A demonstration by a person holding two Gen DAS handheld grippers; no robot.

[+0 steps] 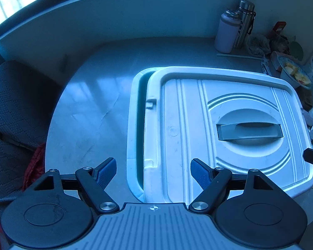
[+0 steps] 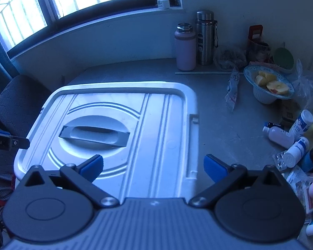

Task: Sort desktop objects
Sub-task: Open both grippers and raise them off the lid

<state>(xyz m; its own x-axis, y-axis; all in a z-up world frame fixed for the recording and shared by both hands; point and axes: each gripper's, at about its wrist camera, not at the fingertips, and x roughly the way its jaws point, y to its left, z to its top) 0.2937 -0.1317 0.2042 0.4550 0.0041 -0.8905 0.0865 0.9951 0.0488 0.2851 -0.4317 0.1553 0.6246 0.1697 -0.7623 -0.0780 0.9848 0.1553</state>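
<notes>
White plastic fills your view: the storage box (image 1: 133, 125) sits on the grey table (image 1: 89, 108), its lid (image 1: 229, 125) slid askew so a dark gap shows along one edge. Your left gripper (image 1: 153, 171) hangs over that edge with jaws apart, empty. Your right gripper (image 2: 153, 166) straddles the lid's opposite edge, jaws wide, gripping nothing. Small white bottles (image 2: 296, 139) lie to the right.
</notes>
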